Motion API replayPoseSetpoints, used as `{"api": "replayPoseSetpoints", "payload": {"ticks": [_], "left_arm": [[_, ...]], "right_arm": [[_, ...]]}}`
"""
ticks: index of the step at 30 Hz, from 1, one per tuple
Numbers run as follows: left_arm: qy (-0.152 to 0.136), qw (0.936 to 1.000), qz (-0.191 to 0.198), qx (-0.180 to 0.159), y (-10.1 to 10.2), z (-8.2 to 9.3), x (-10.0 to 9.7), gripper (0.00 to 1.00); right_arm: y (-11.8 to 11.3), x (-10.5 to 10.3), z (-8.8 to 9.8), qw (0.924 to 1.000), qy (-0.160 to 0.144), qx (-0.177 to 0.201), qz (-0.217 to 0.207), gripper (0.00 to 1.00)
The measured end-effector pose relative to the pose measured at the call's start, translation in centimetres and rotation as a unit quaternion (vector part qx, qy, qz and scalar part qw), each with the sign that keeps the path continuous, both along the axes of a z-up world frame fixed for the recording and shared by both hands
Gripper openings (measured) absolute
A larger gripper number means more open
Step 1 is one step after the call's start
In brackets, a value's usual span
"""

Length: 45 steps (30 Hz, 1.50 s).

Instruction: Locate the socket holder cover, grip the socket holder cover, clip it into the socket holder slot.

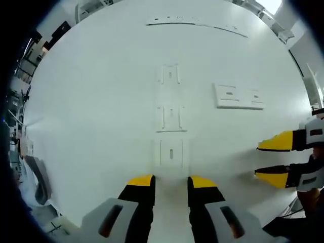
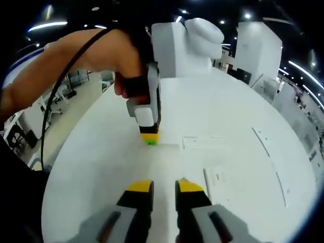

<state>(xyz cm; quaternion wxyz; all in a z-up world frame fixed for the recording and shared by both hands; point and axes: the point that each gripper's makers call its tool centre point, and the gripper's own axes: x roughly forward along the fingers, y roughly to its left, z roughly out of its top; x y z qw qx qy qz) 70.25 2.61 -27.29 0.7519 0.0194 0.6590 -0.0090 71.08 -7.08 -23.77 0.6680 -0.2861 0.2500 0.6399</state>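
Tabletop [image 1: 91, 116], white, smooth and matte, spreads under both grippers. In the left gripper view the left gripper [image 1: 171, 183] rises from the bottom edge: two black jaws with yellow tips on grey moulded bodies, standing apart with a plain gap between them and nothing in it. Just beyond those tips lies a flat white square plate with a small vertical slot in its middle, the nearest socket piece [image 1: 171, 153]; whether it is the cover or the holder cannot be told. Two more pale square pieces line up behind it, the middle piece [image 1: 171, 118] and the far piece [image 1: 170, 75], each with low raised ridges and a small central opening. To the right of that row sits a wider rectangular double plate [image 1: 239, 96] with two cut-outs, white like the rest. A long thin strip [image 1: 197, 24] lies far across the table. At the right edge the right gripper [image 1: 257, 161] enters, its yellow wedge tips spread and empty. In the right gripper view the right gripper's own jaws [image 2: 164, 186] are likewise parted and hold nothing, while the left gripper [image 2: 149, 139], held in a person's hand [image 2: 124, 83], points down at the table; its jaw state there cannot be told.
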Motion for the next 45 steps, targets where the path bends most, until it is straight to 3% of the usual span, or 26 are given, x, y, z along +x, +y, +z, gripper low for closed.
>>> {"api": "replayPoseSetpoints", "payload": {"ticks": [5,20,23,34,45], "left_arm": [[0.007,0.9998,0.005,0.017,0.4,-0.2,0.5,0.26],[0.012,0.9998,-0.004,0.013,-0.8,-0.4,1.0,0.26],[0.023,0.9994,-0.003,0.027,-0.4,-0.3,1.2,0.26],[0.030,0.9994,0.016,0.000,0.2,-0.3,2.4,0.26],[0.040,0.9989,0.020,0.014,-0.4,-0.4,2.1,0.25]], "right_arm": [[-0.1,0.1,0.1,1.0000,-0.006,-0.003,0.001,0.19],[-0.3,0.2,0.3,1.0000,-0.008,0.001,0.001,0.19],[-0.4,0.4,0.3,1.0000,-0.009,0.002,-0.001,0.18],[-0.5,0.8,0.4,0.9999,-0.010,0.004,-0.003,0.18],[-0.6,0.9,0.4,0.9999,-0.011,0.003,-0.001,0.18]]}}
